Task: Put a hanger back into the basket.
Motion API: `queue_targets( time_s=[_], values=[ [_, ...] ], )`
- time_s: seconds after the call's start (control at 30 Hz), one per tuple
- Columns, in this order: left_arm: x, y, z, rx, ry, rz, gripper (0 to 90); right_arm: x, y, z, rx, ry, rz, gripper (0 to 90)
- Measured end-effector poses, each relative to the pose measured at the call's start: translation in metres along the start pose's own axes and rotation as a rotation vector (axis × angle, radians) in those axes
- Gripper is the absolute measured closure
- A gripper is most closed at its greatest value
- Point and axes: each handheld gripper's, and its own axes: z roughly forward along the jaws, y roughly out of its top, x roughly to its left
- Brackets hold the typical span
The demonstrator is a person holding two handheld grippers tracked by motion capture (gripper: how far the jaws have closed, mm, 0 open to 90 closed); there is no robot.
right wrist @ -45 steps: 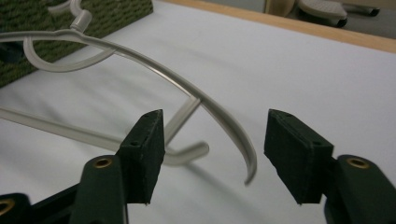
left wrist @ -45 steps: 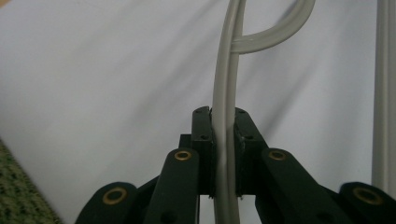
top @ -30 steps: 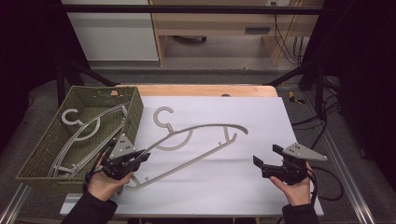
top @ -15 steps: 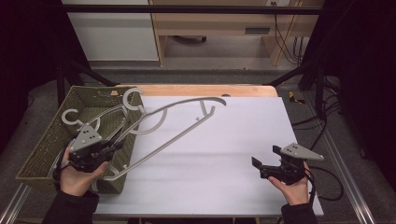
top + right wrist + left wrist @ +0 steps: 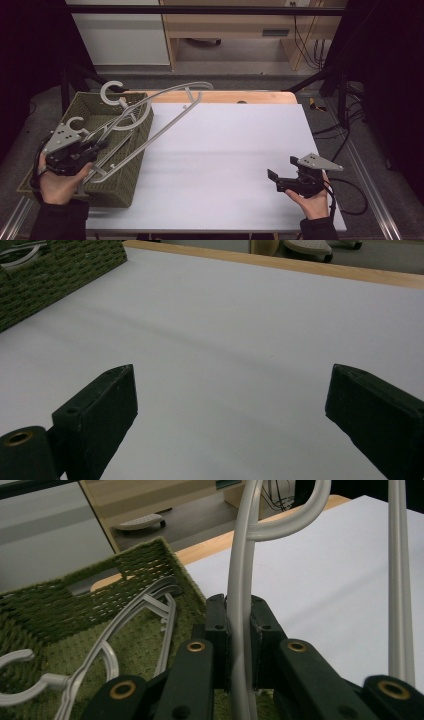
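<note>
Hanger: pale grey plastic hanger [image 5: 150, 120] with a curled hook, thin arched arm and straight lower bar — tilted, its hook end above the far rim of the green woven basket [image 5: 127, 175].
Left gripper: left gripper [image 5: 95, 149] over the basket's near part, fingers clamped narrow on the hanger's thin bar.
Second hanger: a matching second hanger [image 5: 100, 650] lies inside the basket.
Right gripper: right gripper [image 5: 275, 180] on the white surface [image 5: 225, 150], well apart from the basket, fingers wide with nothing between them, having just been opening.
Change: a second ago the hanger lay flat on the surface beside the basket — now it is raised and shifted over the basket.
</note>
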Motion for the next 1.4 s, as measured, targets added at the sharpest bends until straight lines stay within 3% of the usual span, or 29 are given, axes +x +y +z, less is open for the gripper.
queue_targets(
  time_s=[0.13, 0.3, 0.53, 0.87, 1.4],
  values=[
    [0.017, -0.001, 0.002, 0.012, 0.032, -0.013, 81.9, 0.0, 0.0, 0.0, 0.001, -0.001, -0.004, 6.7],
    [0.035, -0.003, 0.001, 0.036, 0.093, -0.001, 81.9, 0.0, 0.001, 0.0, 0.001, -0.004, -0.005, 6.7],
    [0.067, -0.016, 0.002, 0.057, 0.16, -0.016, 81.8, 0.0, 0.0, 0.0, 0.003, -0.003, -0.011, 6.6],
    [0.091, -0.039, -0.007, 0.085, 0.203, -0.017, 81.8, 0.001, 0.0, 0.002, 0.005, -0.002, -0.007, 6.5],
    [0.122, -0.065, -0.011, 0.151, 0.234, -0.046, 81.8, 0.0, -0.001, 0.004, 0.019, -0.003, -0.008, 6.4]
  ],
)
